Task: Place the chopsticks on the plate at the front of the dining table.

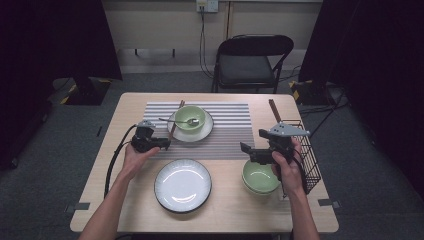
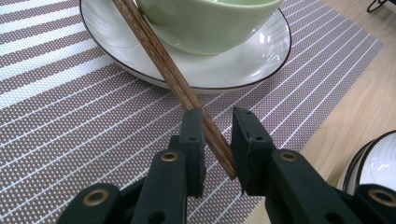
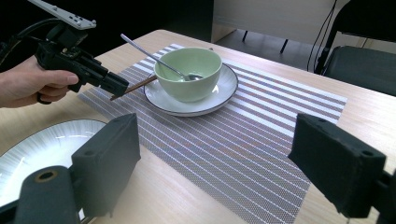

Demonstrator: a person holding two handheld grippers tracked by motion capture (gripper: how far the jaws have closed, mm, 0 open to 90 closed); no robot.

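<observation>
Left gripper view: left gripper [image 2: 218, 144] clamps the chopsticks [image 2: 173, 74] at lower centre (far ends resting on the plate [image 2: 116, 51], upper left); right gripper [image 3: 229, 177] stands wide open, empty.

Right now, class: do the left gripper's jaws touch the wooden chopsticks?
Touching. The left gripper view shows the chopsticks slanting between the left gripper jaws, pressed against both pads.

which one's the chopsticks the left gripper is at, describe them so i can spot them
Start at the striped mat in the table's middle, then find the white saucer with the green bowl on it. The chopsticks lean on the saucer's left rim, their near end between the left gripper's jaws: the brown wooden sticks there.
</observation>
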